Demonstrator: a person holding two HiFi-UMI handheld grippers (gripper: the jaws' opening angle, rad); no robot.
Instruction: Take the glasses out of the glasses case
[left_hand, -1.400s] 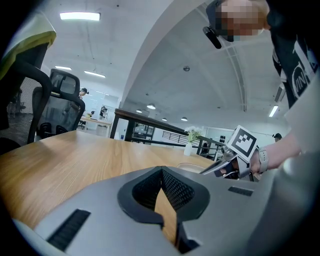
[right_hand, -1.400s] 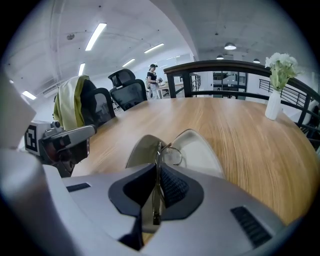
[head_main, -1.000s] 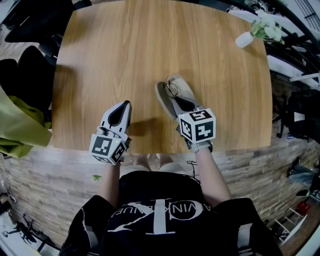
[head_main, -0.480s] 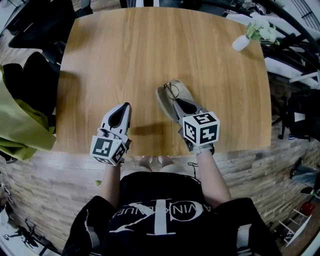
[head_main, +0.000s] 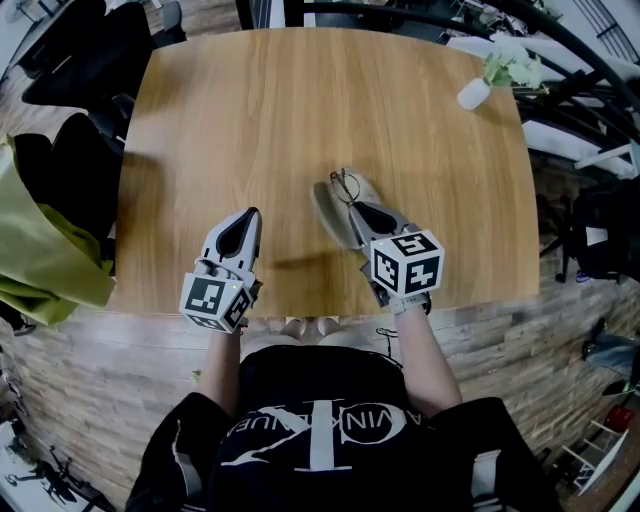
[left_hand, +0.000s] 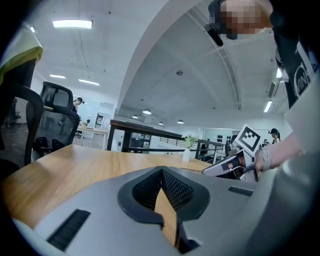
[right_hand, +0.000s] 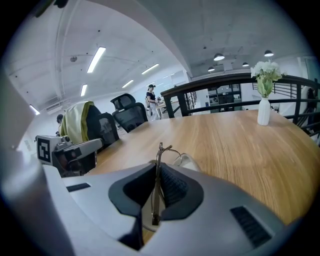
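Note:
An open grey-beige glasses case (head_main: 326, 203) lies on the wooden table (head_main: 300, 110) near its front edge. Thin wire-framed glasses (head_main: 345, 183) stand up out of the case, and my right gripper (head_main: 356, 207) is shut on them. In the right gripper view the metal frame (right_hand: 159, 150) runs upright between the closed pads, with the case (right_hand: 190, 161) just beyond. My left gripper (head_main: 246, 216) rests shut on the table to the left of the case, holding nothing. Its closed tips (left_hand: 161, 173) show bare wood behind them.
A white vase with flowers (head_main: 474, 91) stands at the table's far right corner, also seen as the vase (right_hand: 263, 113) in the right gripper view. Black office chairs (head_main: 60, 150) and a yellow-green jacket (head_main: 40, 245) crowd the left side.
The head view has shifted slightly. My right gripper has drifted a little toward the table's front edge, still holding the glasses. The left gripper has stayed put.

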